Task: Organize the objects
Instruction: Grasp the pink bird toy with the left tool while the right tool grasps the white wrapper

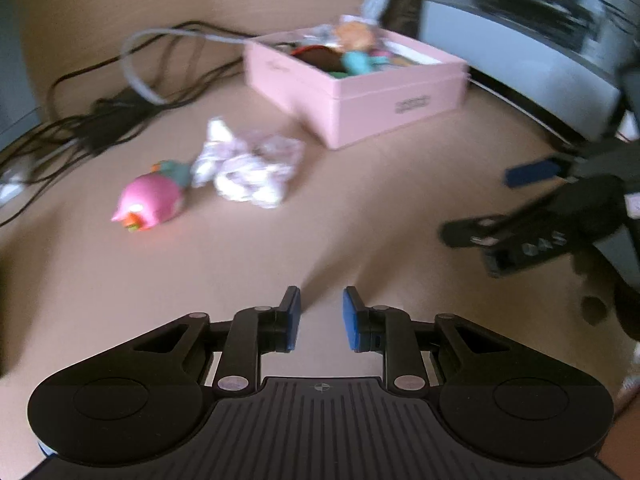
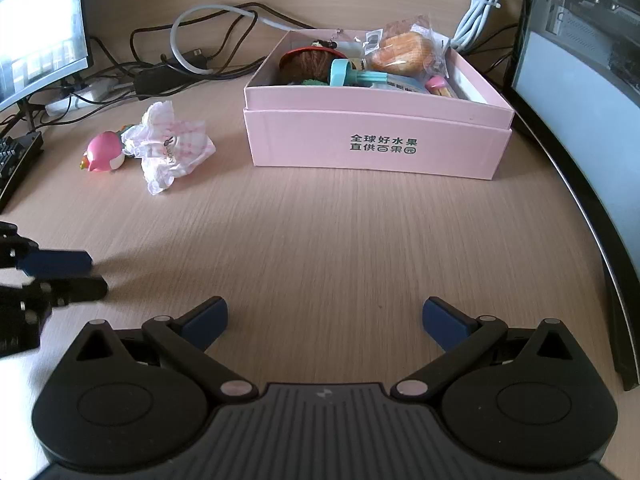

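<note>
A pink box (image 2: 376, 148) stands at the back of the wooden desk, holding a wrapped bun (image 2: 404, 54), a teal item and other things; it also shows in the left wrist view (image 1: 360, 92). A pink toy bird (image 2: 102, 154) and a crumpled pink-white wrapper (image 2: 168, 144) lie left of the box, also in the left wrist view as the toy (image 1: 150, 198) and the wrapper (image 1: 248, 168). My left gripper (image 1: 322, 318) is empty with a narrow gap between its pads. My right gripper (image 2: 325, 322) is wide open and empty, low over the desk in front of the box.
Tangled cables (image 2: 192, 60) lie behind the toy. A monitor (image 2: 40, 28) stands at back left, a keyboard (image 2: 14, 160) at left, and a computer case (image 2: 580, 80) at right. A white cable bundle (image 2: 478, 4) hangs behind the box.
</note>
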Action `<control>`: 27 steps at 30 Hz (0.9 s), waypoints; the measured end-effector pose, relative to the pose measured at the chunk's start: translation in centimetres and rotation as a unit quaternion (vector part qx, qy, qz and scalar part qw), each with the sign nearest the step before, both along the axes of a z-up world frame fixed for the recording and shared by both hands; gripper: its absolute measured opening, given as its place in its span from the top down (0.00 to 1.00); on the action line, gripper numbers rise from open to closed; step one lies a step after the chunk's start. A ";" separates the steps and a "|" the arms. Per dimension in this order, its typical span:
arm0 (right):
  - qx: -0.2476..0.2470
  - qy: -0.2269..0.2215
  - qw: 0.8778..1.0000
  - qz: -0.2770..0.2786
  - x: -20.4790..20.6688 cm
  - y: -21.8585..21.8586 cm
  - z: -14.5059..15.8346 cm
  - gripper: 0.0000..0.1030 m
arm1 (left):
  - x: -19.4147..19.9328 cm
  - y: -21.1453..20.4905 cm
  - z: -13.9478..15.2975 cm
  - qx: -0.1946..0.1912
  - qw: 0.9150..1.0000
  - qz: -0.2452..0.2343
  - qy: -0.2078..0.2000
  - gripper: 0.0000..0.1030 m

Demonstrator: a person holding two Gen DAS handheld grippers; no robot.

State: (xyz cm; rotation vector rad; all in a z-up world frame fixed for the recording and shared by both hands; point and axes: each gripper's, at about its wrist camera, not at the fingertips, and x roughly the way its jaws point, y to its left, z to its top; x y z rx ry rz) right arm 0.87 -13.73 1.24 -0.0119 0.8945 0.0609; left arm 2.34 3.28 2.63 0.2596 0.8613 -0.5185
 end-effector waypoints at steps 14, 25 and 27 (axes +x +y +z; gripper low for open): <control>0.003 0.003 1.000 0.023 -0.1 -0.4 0.0 0.00 | 0.4 1.7 2.2 -0.051 0.997 -0.002 -0.061 0.26; 0.019 -0.024 0.997 0.067 -2.0 1.1 2.1 0.00 | 11.8 6.2 1.5 -0.004 0.994 0.097 -0.045 0.26; 0.015 -0.033 0.996 0.078 -2.0 1.8 2.8 0.00 | 12.3 5.7 0.7 -0.003 0.995 0.094 -0.036 0.26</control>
